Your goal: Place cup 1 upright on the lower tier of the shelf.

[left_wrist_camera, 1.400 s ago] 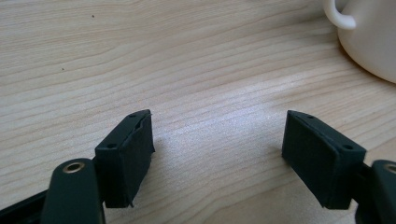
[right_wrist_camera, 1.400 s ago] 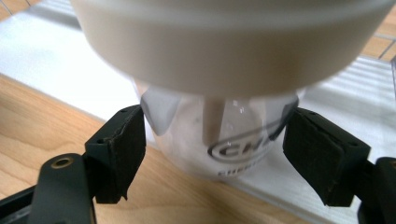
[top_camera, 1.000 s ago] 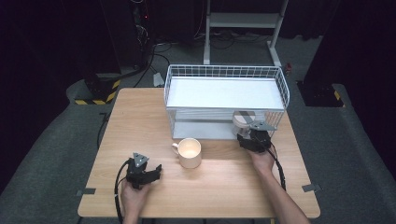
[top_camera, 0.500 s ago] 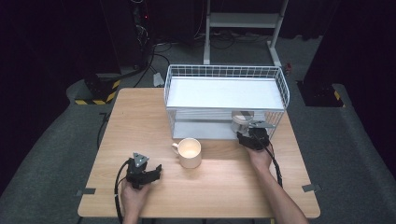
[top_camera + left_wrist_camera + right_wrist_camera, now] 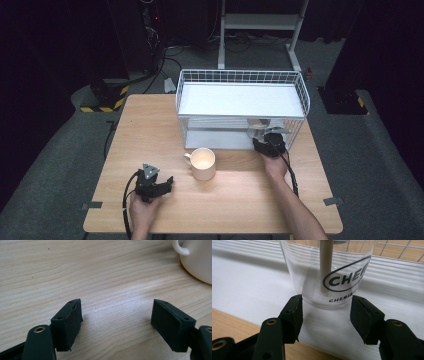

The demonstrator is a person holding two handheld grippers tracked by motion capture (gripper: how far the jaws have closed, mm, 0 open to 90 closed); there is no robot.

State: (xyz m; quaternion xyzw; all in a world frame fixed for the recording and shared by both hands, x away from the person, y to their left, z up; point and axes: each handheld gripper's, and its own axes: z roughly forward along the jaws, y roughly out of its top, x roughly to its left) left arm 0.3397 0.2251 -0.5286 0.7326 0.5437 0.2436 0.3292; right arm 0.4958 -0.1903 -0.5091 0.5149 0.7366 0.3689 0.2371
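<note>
A clear plastic cup (image 5: 327, 272) with black lettering and a pale stick inside stands on the white lower shelf (image 5: 249, 290) of a wire rack (image 5: 240, 75). My right gripper (image 5: 325, 315) has its jaws closed against the two sides of the cup's base. From above, that gripper (image 5: 268, 143) reaches into the rack's lower tier at its right end, with the cup (image 5: 258, 131) just beyond it. My left gripper (image 5: 116, 322) rests open and empty on the wooden table (image 5: 150, 130). In the high view it (image 5: 167, 184) lies near the front left.
A cream mug (image 5: 202, 163) stands on the table between the two grippers, handle to the left; its handle and side (image 5: 197, 262) sit past the left gripper's right jaw. The rack fills the back right of the table. Cables trail off the front edge.
My right gripper has crept slightly farther into the rack's lower tier. The left gripper and the mug have not moved.
</note>
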